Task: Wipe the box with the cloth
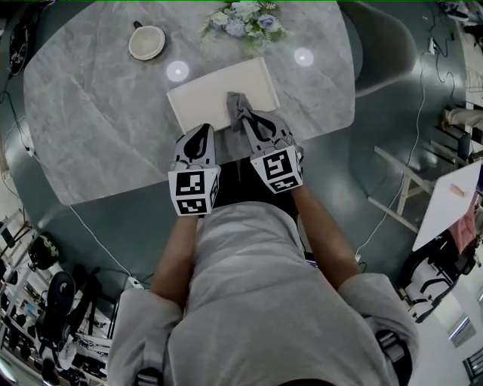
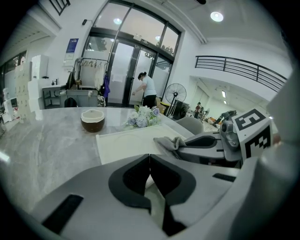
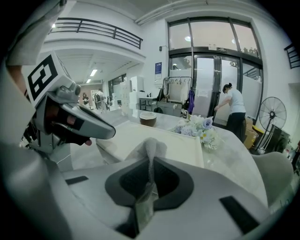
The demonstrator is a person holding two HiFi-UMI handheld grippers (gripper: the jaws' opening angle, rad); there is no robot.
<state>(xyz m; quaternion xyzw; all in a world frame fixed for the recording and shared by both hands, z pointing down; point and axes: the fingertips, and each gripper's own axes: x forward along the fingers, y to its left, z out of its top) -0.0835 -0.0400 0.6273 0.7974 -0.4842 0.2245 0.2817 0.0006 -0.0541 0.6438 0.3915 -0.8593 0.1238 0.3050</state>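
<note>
The box (image 1: 219, 94) was plain cream-white, the cloth (image 1: 236, 104) on it a mid grey, and the bench (image 1: 90, 128) under both was pale grey marble with fine lighter veins. The left hand-held gripper (image 1: 202, 130) and the right hand-held gripper (image 1: 245, 114) were light grey with black jaw pads, each bearing black-and-white square markers. The bowl (image 1: 146, 41) was cream inside and dark brown outside, and the flowers (image 1: 245, 19) were pale blue and white among green leaves.

Flat cream box with a grey rag on it

The flat cream-white rectangular box (image 1: 204, 98) lies a bit skewed at the near edge of the grey marble table (image 1: 90, 113). The crumpled grey fabric cloth (image 1: 235, 102) is bunched on its near right part, pinched in the right gripper (image 3: 150, 161).
</note>
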